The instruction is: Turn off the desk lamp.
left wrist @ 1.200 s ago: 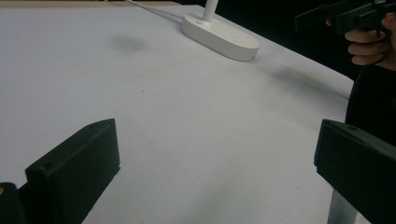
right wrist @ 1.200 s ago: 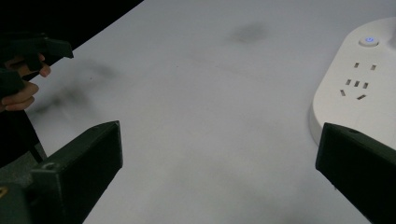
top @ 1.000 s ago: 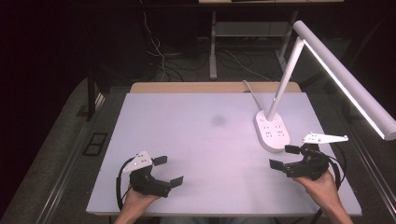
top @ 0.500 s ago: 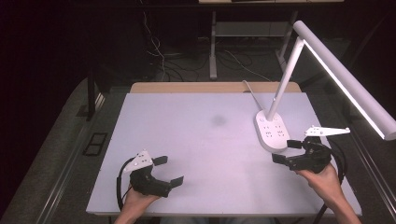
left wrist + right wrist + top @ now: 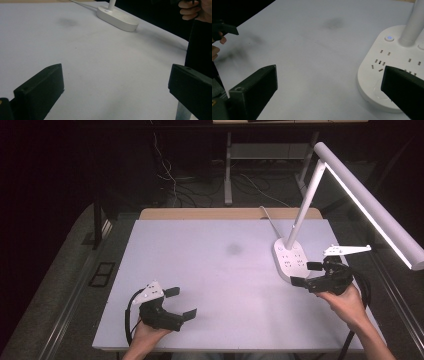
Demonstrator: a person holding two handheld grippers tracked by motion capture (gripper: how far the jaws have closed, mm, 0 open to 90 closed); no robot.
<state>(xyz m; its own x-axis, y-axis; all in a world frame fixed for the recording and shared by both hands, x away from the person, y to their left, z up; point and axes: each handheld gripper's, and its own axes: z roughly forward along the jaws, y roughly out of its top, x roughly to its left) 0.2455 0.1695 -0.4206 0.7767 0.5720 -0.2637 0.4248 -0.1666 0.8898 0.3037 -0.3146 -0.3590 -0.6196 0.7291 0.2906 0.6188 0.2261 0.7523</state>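
- Since a second ago the right gripper has moved forward toward the lamp base; the left gripper has stayed where it was.
- Nearest, the left gripper rests at the table's front left, jaws spread wide, holding nothing.
- Farther right, the right gripper's jaws gape wide and empty, one over the white lamp base's near edge.
- The base stands at the table's right; a power button glows beside its stem.

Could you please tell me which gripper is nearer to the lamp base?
Right. The right gripper hovers at the lamp base; the left gripper sits far across the table.
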